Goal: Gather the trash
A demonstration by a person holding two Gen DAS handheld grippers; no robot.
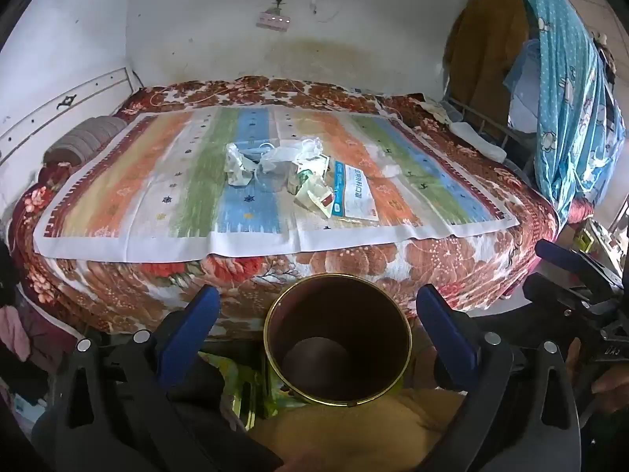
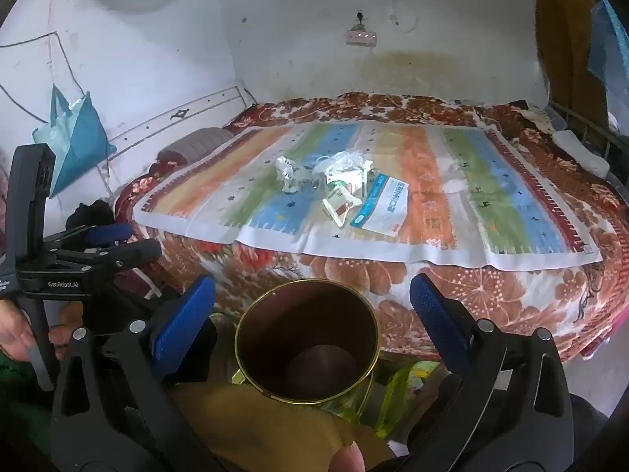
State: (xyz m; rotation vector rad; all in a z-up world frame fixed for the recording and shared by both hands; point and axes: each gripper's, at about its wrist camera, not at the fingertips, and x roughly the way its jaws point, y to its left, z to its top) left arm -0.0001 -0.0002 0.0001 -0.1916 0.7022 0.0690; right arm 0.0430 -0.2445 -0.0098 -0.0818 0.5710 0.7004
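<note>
The left gripper (image 2: 114,242), stamped "GenRobot.AI" on its side, has its blue fingers spread wide with nothing between them, and the right gripper (image 2: 312,306) is spread just as wide. Below both, in front of the bed (image 1: 354,267), stands a brown bin (image 1: 338,338) with a gold rim, nothing visible inside it. The trash (image 1: 298,173), crumpled plastic, small cartons and a blue-and-white packet (image 1: 352,192) whose printing I cannot read, lies heaped mid-bed on the striped cloth (image 1: 157,204), well beyond the bin.
</note>
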